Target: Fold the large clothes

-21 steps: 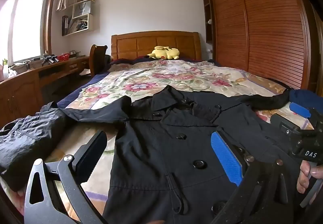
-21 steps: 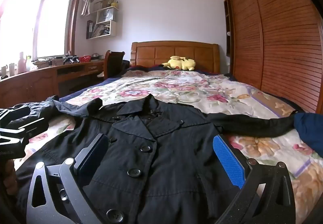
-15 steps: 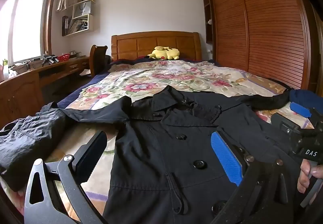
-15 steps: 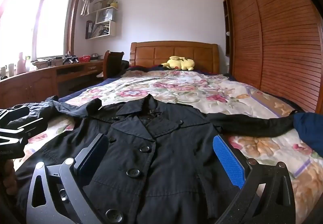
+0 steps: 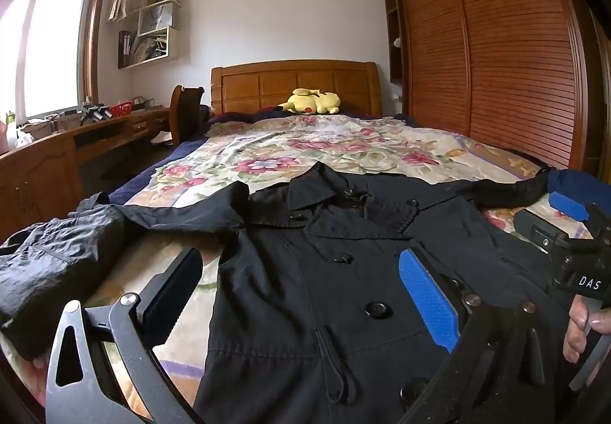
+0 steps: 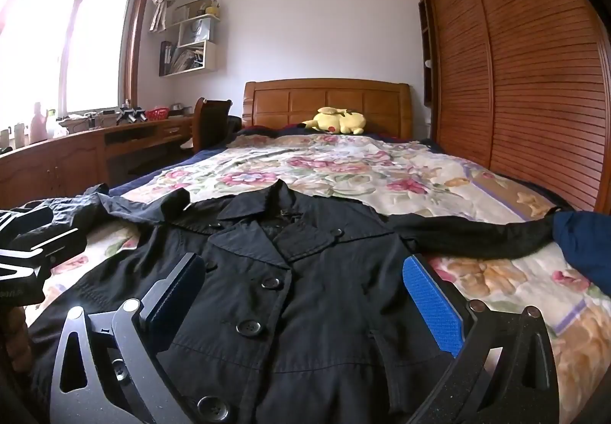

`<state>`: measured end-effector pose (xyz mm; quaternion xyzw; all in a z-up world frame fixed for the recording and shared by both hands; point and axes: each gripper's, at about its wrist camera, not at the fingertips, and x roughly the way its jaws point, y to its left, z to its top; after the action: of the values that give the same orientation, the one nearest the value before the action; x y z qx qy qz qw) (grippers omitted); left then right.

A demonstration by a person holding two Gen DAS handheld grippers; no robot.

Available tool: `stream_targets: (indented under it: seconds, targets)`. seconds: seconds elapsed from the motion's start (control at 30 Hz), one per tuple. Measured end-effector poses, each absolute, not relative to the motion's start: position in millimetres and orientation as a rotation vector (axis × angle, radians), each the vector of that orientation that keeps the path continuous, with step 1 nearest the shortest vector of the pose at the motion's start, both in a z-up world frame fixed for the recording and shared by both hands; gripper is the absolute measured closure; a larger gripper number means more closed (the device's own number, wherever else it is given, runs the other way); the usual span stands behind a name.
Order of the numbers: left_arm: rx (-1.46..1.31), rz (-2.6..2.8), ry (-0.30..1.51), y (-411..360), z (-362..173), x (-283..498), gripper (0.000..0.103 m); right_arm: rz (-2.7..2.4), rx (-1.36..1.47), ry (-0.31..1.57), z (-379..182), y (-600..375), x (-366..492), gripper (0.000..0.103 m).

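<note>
A black double-breasted coat (image 5: 343, 271) lies face up and buttoned on the floral bedspread (image 5: 305, 149), collar towards the headboard. It also shows in the right wrist view (image 6: 290, 290). Its left sleeve (image 5: 49, 260) is bunched at the bed's left edge. Its right sleeve (image 6: 469, 233) stretches out to the right. My left gripper (image 5: 301, 294) is open and empty, hovering over the coat's lower left front. My right gripper (image 6: 305, 294) is open and empty, over the coat's lower middle. Each gripper shows at the edge of the other's view.
A yellow plush toy (image 6: 336, 120) lies by the wooden headboard (image 6: 328, 99). A dark blue garment (image 6: 584, 244) sits at the bed's right edge. A wooden desk (image 6: 76, 153) and chair (image 6: 210, 118) stand left. A slatted wardrobe (image 6: 515, 80) runs along the right.
</note>
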<state>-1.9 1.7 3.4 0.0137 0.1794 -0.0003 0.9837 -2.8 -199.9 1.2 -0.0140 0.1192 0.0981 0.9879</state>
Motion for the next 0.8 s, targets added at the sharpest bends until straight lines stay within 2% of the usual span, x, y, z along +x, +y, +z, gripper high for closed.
stream_targets:
  seconds: [0.8]
  targets:
    - [0.027, 0.0, 0.355, 6.4, 6.3, -1.6, 0.0, 0.195, -0.026, 0.239, 0.6, -201.1, -0.3, 0.0]
